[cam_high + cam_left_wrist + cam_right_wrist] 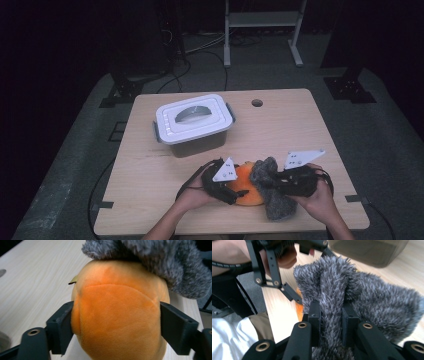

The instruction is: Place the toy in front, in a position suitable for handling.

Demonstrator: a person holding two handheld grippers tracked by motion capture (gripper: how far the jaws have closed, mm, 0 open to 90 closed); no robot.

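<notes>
An orange plush toy (245, 181) lies near the table's front edge, with a grey furry cloth (278, 204) draped over its right side. My left gripper (237, 192) comes in from the left. Its two jaws press on both sides of the orange plush toy (117, 302), under the grey fur (160, 260). My right gripper (272, 181) reaches in from the right. My right gripper (331, 315) is shut on a fold of the grey cloth (374, 300), pinched between its pads. The left gripper's black linkage (274, 272) shows beyond the fur.
A box with a white lid (194, 120) and grey latches stands behind the toy at the centre left of the wooden table (300, 125). Its dark wall (367, 250) is close behind the cloth. A round hole (257, 103) sits near the table's far edge.
</notes>
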